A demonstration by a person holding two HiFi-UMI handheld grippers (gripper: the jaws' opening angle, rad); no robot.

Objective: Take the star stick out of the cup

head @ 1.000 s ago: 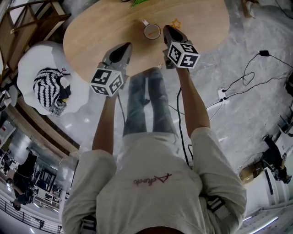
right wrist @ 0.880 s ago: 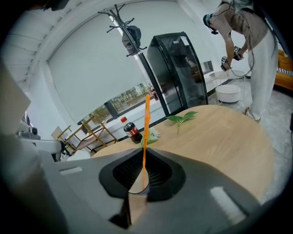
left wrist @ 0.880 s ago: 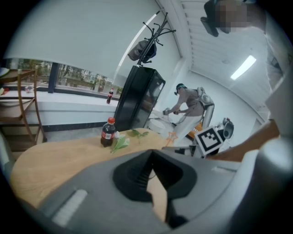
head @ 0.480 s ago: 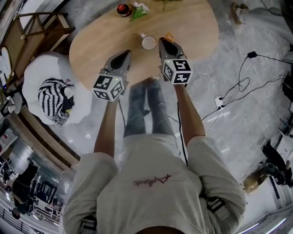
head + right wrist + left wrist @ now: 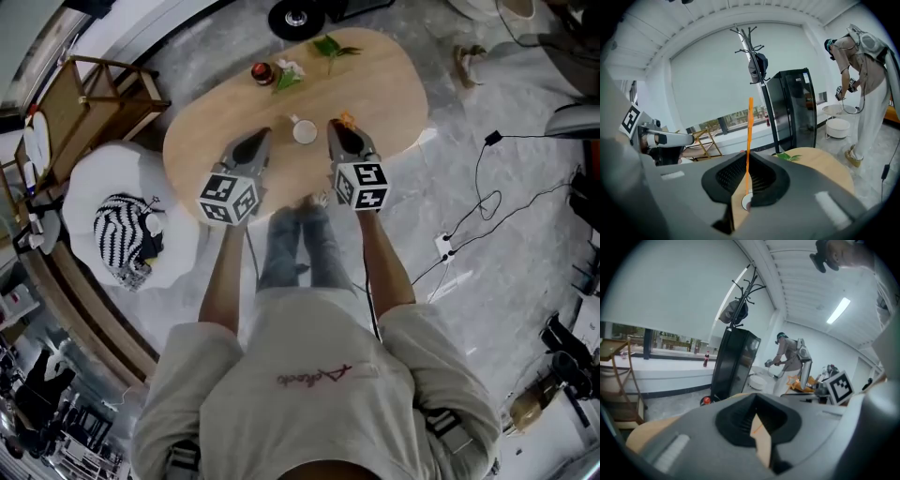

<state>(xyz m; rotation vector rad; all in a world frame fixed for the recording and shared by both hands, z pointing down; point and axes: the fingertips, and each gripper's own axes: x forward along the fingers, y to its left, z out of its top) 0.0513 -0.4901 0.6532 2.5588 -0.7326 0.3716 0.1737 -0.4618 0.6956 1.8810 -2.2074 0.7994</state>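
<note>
Right gripper (image 5: pixel 747 183) has the star stick (image 5: pixel 749 140). Its jaws are clenched on the thin orange shaft, which runs straight up the middle of the right gripper view. Down in the gap at the bottom centre sits the white cup (image 5: pixel 746 202), directly under the stick's low end. Whether that end is clear of the rim, I cannot tell from here.

In the head view, the orange star sits at the right gripper's tips, just right of the cup, upper middle of the frame on the oval wooden table (image 5: pixel 398 89). The left gripper (image 5: pixel 257 141) hangs left of the cup, apart from it. Its jaws are drawn together with nothing between them, only a sliver of tabletop showing past them.

The stick looks very light, thin and fairly stiff, though a shaft that slim could flex or snap if squeezed hard or levered against the rim. The grip is well placed on the shaft, below the star. A straight vertical pull should free it without tipping the cup, which looks light enough to drag along if the stick snags.
</note>
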